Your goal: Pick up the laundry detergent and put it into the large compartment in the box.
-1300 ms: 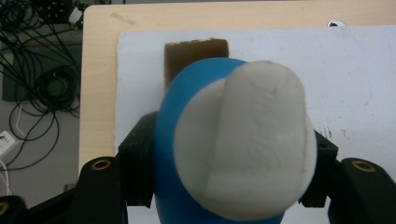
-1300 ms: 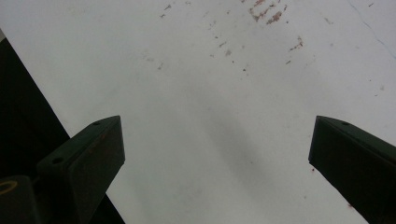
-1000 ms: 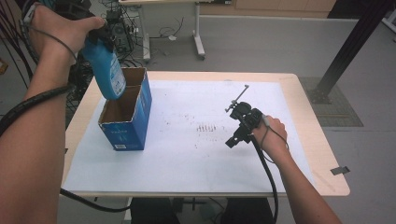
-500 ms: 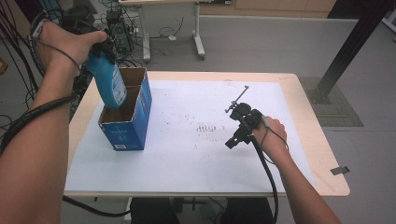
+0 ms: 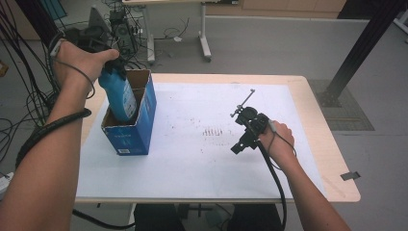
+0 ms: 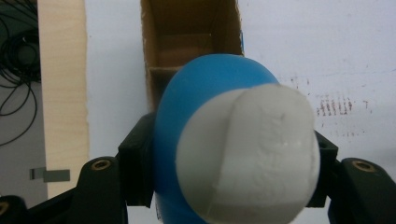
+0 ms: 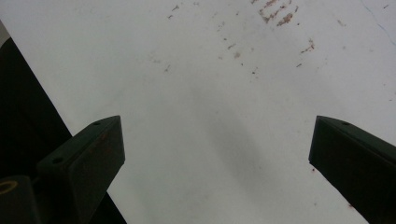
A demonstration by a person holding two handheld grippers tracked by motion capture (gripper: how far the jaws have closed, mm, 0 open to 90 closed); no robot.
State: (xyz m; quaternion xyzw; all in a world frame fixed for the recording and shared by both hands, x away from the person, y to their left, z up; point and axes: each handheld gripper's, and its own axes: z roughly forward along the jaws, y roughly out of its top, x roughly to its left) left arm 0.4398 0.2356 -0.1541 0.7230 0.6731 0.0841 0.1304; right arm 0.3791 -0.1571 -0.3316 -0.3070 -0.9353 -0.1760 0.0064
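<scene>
Blue bottle's [image 6: 205,116] white cap [image 6: 247,158] between left claw's [image 6: 229,168] pads.

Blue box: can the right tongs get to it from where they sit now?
Probably yes. The right tongs rest open on the white sheet, with bare sheet between them and the blue box. But the left tongs hold the blue bottle in its opening.

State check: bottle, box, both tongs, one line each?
Blue bottle: held by its top, tilted, bottom end inside the box, white cap on.
Blue cardboard box: upright on the white sheet, top open.
Left tongs: shut on the bottle, above the box.
Right tongs: open, nothing between the jaws, low over the white sheet.
</scene>
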